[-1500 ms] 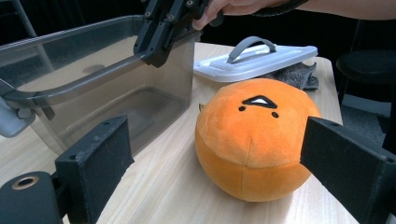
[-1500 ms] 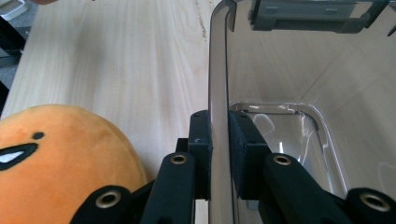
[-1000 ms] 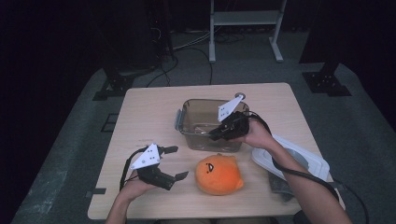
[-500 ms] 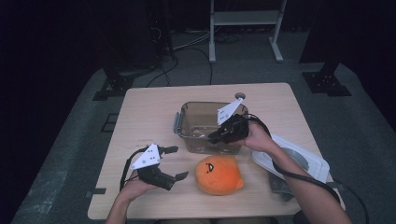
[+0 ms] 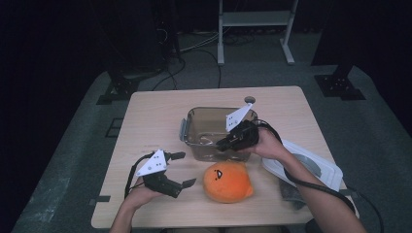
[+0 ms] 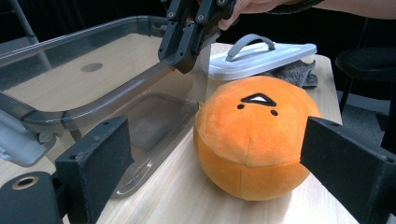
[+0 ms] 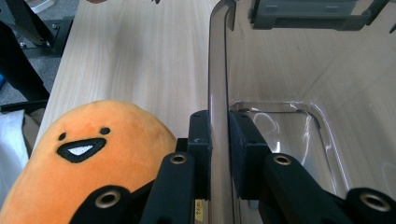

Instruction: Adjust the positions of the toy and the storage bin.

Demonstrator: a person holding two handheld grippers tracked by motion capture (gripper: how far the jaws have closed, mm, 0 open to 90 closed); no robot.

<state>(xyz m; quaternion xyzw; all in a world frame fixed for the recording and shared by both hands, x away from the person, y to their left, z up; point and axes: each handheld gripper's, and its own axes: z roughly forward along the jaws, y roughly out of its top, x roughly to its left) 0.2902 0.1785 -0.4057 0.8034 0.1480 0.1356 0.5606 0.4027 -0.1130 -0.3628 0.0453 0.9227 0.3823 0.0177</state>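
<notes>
An orange plush toy [image 5: 227, 181] with a small black face lies on the table's near side, just in front of a clear plastic bin [image 5: 210, 134]. My right gripper [image 5: 224, 144] is shut on the bin's near wall [image 7: 218, 140], one pad inside and one outside. The bin is empty and has a grey latch handle [image 7: 312, 13] at its far end. My left gripper [image 5: 183, 170] rests open on the table left of the plush [image 6: 254, 135], its jaws spread wide on either side of the toy without touching it.
A white bin lid [image 5: 303, 164] with a grey handle lies right of the plush, on a grey cloth [image 5: 291, 196]. The wooden table [image 5: 150, 121] has bare room at left and back. A small round hole [image 5: 249, 100] sits near the far edge.
The right gripper has drawn the bin's near wall slightly toward the person and downward. The left gripper and the plush have stayed put.
</notes>
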